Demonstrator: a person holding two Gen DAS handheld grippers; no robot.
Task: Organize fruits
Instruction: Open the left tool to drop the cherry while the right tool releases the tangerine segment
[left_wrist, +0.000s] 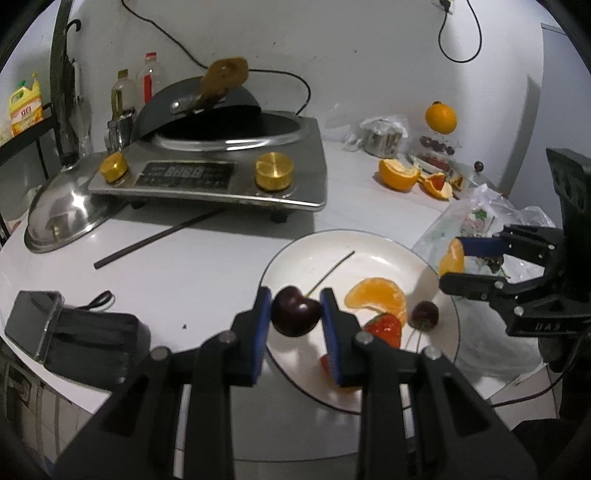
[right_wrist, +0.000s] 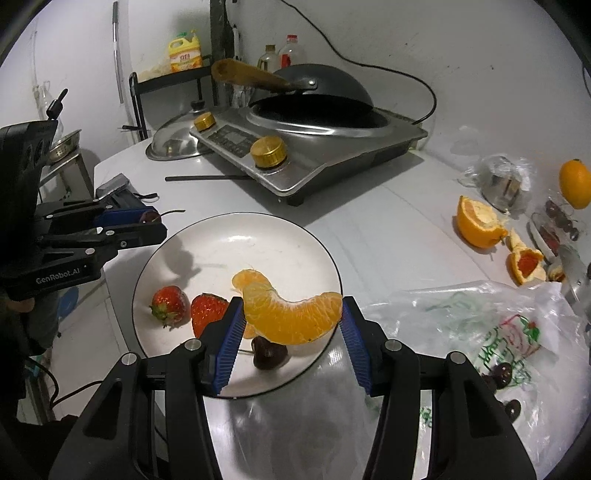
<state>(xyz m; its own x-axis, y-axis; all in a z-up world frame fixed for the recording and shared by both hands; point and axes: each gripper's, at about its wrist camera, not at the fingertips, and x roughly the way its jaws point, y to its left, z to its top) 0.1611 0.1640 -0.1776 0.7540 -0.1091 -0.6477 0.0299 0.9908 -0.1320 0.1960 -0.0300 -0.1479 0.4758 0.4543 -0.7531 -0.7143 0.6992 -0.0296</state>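
Left tool (left_wrist: 296, 312): we see it clamped on a dark glossy cherry (left_wrist: 295, 312), over the plate's (left_wrist: 369, 247) 8 o'clock rim.
Right tool (right_wrist: 291, 317): holds a curved, pulpy orange segment (right_wrist: 291, 317) over the plate's 5 o'clock edge.
Right view only: two strawberries (right_wrist: 168, 304) side by side, seeded red.
Left view only: cherry's thin stem (left_wrist: 330, 273).
Counter (left_wrist: 184, 273): white, smooth.

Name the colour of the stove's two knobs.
Gold, brass-like; the knobs show best in the left wrist view.
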